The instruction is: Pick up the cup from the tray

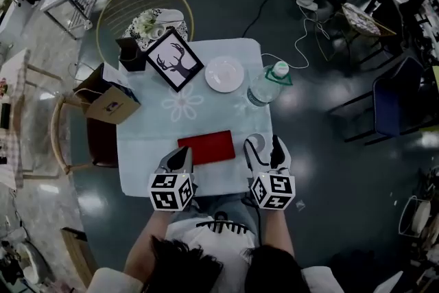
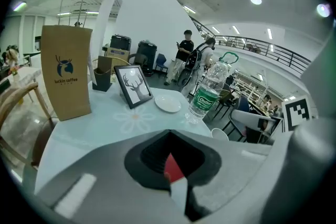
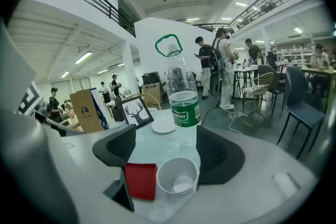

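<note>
A white paper cup [image 3: 177,176] stands upright and empty between the jaws of my right gripper [image 3: 170,152], close against the right-hand pad; the jaws are wide open. The cup [image 1: 255,143] sits on the tablecloth just right of the flat red tray [image 1: 206,146], not on it. In the right gripper view the tray [image 3: 140,181] lies by the left jaw. My left gripper [image 1: 180,156] hovers over the tray's left end with its jaws closed together; a sliver of red tray [image 2: 172,168] shows through the gap of the left gripper [image 2: 170,157].
A water bottle [image 1: 264,86] stands just beyond the cup, a white plate [image 1: 224,73] and a framed deer picture [image 1: 173,58] further back. A brown paper bag [image 1: 110,103] stands at the left edge. The table's right edge [image 1: 269,127] is near the cup.
</note>
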`<state>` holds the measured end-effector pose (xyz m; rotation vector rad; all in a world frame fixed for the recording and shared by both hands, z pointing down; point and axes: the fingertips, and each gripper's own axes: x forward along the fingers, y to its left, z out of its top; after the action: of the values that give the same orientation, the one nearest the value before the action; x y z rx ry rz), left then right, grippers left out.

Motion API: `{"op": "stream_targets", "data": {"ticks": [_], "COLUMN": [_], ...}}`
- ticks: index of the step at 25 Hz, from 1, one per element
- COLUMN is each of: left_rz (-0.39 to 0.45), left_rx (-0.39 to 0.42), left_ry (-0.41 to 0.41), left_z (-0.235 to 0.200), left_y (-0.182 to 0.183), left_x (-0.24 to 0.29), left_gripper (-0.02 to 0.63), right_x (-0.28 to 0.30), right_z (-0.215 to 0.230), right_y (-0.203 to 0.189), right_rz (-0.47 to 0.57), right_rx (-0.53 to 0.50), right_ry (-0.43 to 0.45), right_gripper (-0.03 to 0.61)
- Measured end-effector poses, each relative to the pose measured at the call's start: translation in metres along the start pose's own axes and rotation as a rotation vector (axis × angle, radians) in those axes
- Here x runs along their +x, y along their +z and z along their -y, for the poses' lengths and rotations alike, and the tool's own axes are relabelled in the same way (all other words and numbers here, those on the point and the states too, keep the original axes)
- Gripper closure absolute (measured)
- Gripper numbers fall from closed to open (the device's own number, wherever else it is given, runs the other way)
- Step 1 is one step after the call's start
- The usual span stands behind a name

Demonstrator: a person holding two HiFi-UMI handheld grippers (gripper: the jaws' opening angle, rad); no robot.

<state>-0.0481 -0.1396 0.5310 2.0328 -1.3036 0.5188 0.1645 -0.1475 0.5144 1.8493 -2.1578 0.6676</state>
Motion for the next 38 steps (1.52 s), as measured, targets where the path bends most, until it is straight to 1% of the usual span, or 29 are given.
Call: {"op": "stream_targets", "data": {"ticks": [2,5,9,12,13,16,19,21,23,26,28,31,38], "left_rz": [0.020,0.056,0.094,0.100,0.103,0.110,0.099,0.098,0.098,0.102,0.102,0.101,0.101], "left_rx": [0.002,-0.008,-0.017,-0.011,-0.007,0.024,0.034,0.022,0.016,-0.010,-0.009,0.002,0.008], "left_ry": [-0.008,-0.013,-0.009,-0.013,-0.013,0.004,0.014,0.013,0.014,0.014,0.010,0.005,0.004], "left_z": [0.001,-0.001,-0.003,-0.001,-0.001,-0.001,-0.002,-0.003,-0.003,-0.003,-0.001,0.001,0.001], "left_y": [0.002,0.008,0.012,0.012,0.012,0.010,0.002,0.000,-0.001,-0.001,-0.001,-0.002,-0.001], "left_x": [-0.005,-0.009,-0.018,-0.027,-0.030,-0.034,-0.039,-0.041,-0.044,-0.046,-0.047,-0.047,-0.043], "left_gripper": [0.614,0.614,0.614,0.614,0.614,0.614,0.614,0.614,0.614,0.614,0.614,0.614,0.614], "right_x": [-0.003,-0.002,-0.009,-0.016,-0.017,-0.019,-0.022,-0.023,-0.024,-0.025,-0.025,-0.024,-0.019], "right_z": [-0.006,-0.017,-0.032,-0.040,-0.042,-0.045,-0.046,-0.047,-0.049,-0.054,-0.058,-0.062,-0.065], "right_y": [0.007,0.017,0.021,0.019,0.018,0.013,0.004,-0.001,-0.005,-0.008,-0.010,-0.011,-0.016], "right_rz": [0.010,0.020,0.035,0.021,0.010,-0.016,-0.037,-0.065,-0.086,-0.106,-0.118,-0.130,-0.142], "right_rx": [-0.013,-0.086,-0.089,-0.124,-0.149,-0.229,-0.250,-0.269,-0.261,-0.175,-0.147,-0.170,-0.181], "right_ry": [0.009,0.022,0.043,0.051,0.046,0.010,-0.019,-0.034,-0.027,0.014,0.029,0.034,0.046], "right_gripper": [0.202,0.213,0.213,0.231,0.256,0.407,0.552,0.552,0.552,0.554,0.554,0.554,0.554]}}
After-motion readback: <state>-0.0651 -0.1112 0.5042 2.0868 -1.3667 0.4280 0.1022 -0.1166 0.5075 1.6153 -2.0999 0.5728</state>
